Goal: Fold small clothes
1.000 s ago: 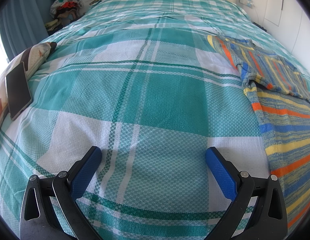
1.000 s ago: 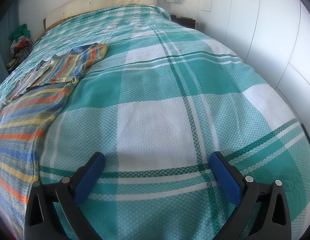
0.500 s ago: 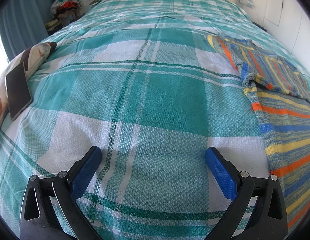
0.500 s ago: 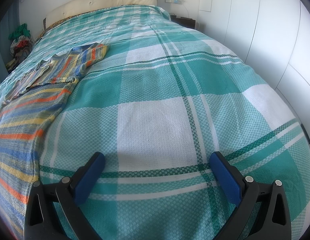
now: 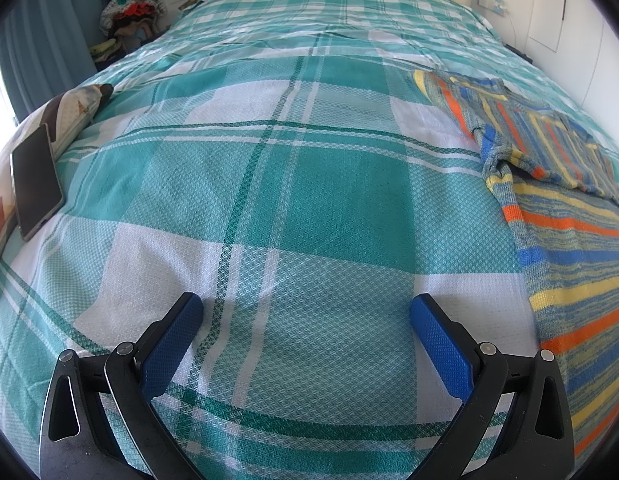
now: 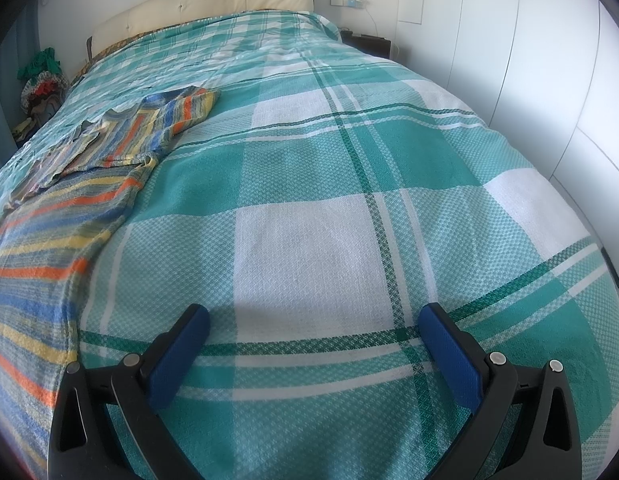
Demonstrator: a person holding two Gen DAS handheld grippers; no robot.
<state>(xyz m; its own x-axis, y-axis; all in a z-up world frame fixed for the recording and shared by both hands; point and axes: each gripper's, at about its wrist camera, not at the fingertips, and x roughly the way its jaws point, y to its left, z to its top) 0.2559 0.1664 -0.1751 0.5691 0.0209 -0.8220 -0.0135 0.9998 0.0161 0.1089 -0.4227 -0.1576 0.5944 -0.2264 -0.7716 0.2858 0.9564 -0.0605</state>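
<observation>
A small striped knit garment point(image 5: 561, 216), in blue, orange and yellow, lies flat on the bed with its upper part and sleeves folded over. It is at the right in the left wrist view and at the left in the right wrist view point(image 6: 57, 216). My left gripper point(image 5: 305, 308) is open and empty, low over the bedspread to the left of the garment. My right gripper point(image 6: 315, 320) is open and empty, low over the bedspread to the right of the garment. Neither touches the garment.
The bed carries a teal and white plaid bedspread point(image 5: 293, 184). A dark phone point(image 5: 35, 182) lies on a patterned pillow point(image 5: 75, 110) at the left edge. A heap of clothes point(image 5: 129, 8) stands beyond the bed's far left. White cupboards point(image 6: 549, 60) line the right side.
</observation>
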